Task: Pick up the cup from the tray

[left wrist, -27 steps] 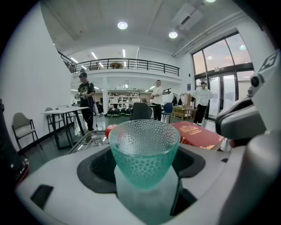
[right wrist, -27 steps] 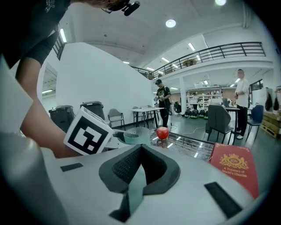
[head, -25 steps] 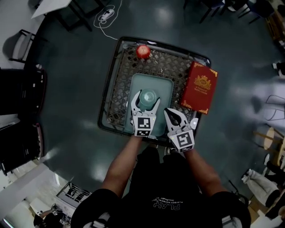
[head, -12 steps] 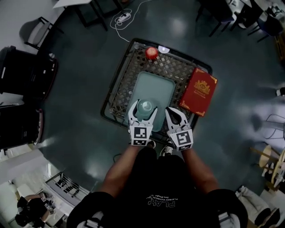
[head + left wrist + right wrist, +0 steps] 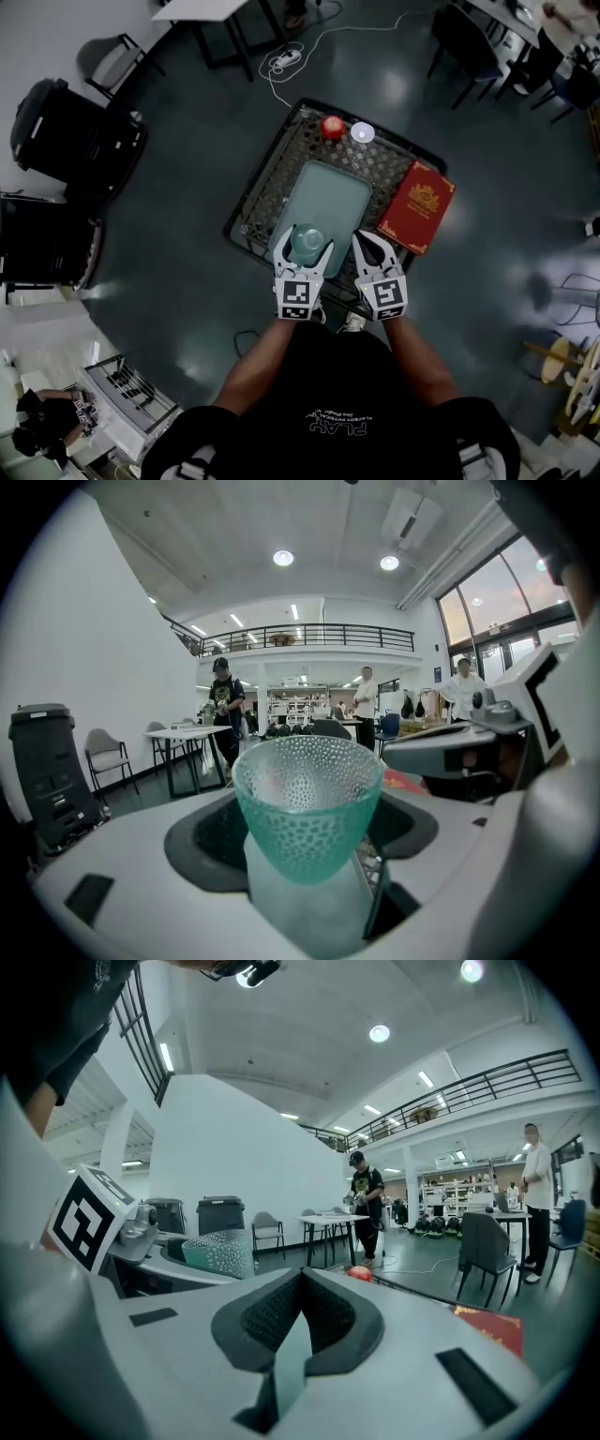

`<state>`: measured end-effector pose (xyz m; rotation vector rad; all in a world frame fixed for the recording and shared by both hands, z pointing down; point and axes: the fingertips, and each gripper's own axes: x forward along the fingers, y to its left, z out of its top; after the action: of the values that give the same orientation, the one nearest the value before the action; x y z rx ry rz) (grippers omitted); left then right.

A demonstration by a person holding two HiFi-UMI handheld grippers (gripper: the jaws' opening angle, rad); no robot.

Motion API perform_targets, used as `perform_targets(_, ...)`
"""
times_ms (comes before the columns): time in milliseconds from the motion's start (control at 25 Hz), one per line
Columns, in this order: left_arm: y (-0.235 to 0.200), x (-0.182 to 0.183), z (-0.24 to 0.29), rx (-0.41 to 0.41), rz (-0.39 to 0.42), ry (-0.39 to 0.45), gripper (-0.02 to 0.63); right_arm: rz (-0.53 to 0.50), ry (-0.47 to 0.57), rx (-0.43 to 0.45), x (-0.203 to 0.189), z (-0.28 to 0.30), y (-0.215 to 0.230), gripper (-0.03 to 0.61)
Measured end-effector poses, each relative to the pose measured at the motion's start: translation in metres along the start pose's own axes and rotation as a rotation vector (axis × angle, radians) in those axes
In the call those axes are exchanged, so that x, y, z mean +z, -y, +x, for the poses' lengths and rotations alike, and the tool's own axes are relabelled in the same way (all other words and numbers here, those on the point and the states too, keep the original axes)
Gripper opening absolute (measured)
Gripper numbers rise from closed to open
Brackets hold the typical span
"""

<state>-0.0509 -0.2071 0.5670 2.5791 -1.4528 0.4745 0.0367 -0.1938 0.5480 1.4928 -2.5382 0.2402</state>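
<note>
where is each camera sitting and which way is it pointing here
Head view: on the person's head, facing steeply down at the mesh table, tray and red book; both forearms, left tongs and right tongs show.
Left gripper view: on the left tongs, facing level across the hall; its jaws grip the cup.
Right gripper view: on the right tongs, facing likewise; its jaws are shut, empty.
Shared: all three show the cup; head and right gripper views share the red book.
</note>
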Motion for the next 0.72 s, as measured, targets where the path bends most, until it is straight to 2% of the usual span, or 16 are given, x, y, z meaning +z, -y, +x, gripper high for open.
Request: perform_targets(720, 0.034, 0.016, -0.033, 0.053, -0.017, 0.044, 0.377, -0.048, 0.04, 0.027, 0.017, -0.046, 0.005, 0.008)
